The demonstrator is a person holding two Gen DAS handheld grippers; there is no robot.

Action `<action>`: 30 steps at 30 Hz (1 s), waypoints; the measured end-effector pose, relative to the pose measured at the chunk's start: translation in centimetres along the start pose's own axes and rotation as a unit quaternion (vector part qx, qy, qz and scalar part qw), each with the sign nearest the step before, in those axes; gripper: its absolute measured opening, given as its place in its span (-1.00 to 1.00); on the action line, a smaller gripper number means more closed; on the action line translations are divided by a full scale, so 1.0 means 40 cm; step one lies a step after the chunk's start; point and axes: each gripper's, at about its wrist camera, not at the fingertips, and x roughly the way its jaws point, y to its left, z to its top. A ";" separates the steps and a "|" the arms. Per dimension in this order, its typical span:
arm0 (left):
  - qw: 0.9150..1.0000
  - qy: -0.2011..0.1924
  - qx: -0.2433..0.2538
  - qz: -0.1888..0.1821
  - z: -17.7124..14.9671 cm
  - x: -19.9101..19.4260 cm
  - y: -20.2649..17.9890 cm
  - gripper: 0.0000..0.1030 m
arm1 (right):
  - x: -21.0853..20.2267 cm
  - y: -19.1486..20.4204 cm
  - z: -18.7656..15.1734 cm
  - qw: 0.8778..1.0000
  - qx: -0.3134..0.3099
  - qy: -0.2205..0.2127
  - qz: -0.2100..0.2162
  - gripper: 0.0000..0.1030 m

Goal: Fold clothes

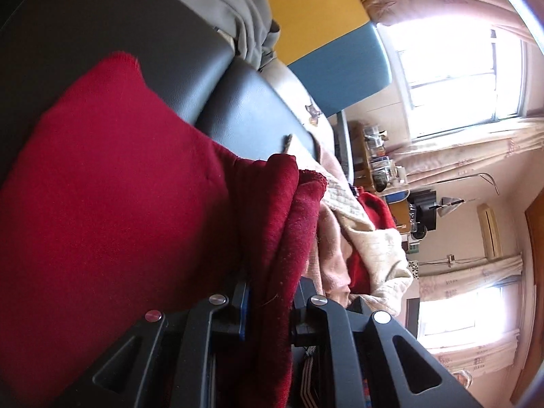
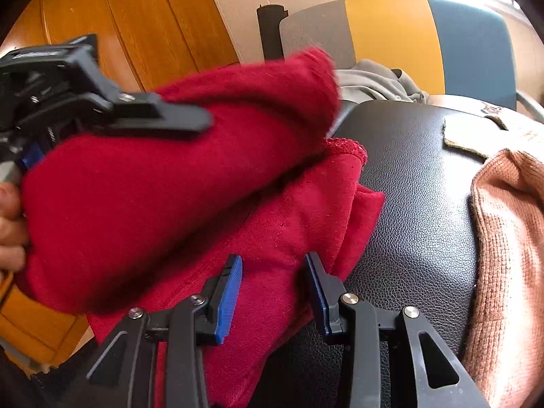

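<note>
A red knit garment [image 2: 272,231] lies on a black leather seat [image 2: 414,187]. My left gripper [image 2: 190,125] comes in from the upper left, shut on a thick fold of the red garment [image 2: 170,176] and holding it above the lower layer. In the left wrist view a bunch of the red garment [image 1: 102,204] is pinched in the left gripper [image 1: 268,292]. My right gripper [image 2: 275,289] stands over the near edge of the garment, its blue pads [image 2: 231,295] apart, with flat red cloth between them. A hand [image 2: 10,217] shows at the left edge.
A salmon knit garment [image 2: 510,238] and a beige cloth [image 2: 469,142] lie on the seat's right side. A grey garment [image 2: 374,81] is heaped at the back, before a chair back [image 2: 391,34] in grey, yellow and blue. Wooden floor [image 2: 119,17] lies to the left.
</note>
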 end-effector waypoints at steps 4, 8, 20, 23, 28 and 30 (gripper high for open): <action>1.000 0.023 -0.006 0.016 0.005 0.044 0.010 -0.71 | 0.001 -0.005 0.000 1.000 0.006 -0.002 0.004 -0.23; 0.998 0.049 0.001 0.026 0.007 0.050 -0.018 -0.52 | -0.001 -0.005 -0.003 1.000 0.009 -0.002 0.007 -0.23; 0.992 0.013 0.076 -0.103 -0.002 -0.221 -0.069 -0.42 | -0.009 -0.008 -0.006 1.000 0.017 -0.003 0.014 -0.22; 0.995 -0.051 0.089 -0.015 -0.006 -0.285 0.019 -0.43 | -0.016 -0.007 -0.006 1.000 0.025 -0.003 0.015 -0.21; 0.989 -0.092 0.098 0.068 -0.065 -0.306 0.154 -0.46 | -0.040 -0.008 0.010 0.999 0.050 -0.011 -0.009 -0.13; 0.985 -0.108 0.114 0.071 -0.105 -0.310 0.175 -0.48 | -0.049 -0.004 0.023 0.998 0.051 -0.017 -0.024 0.04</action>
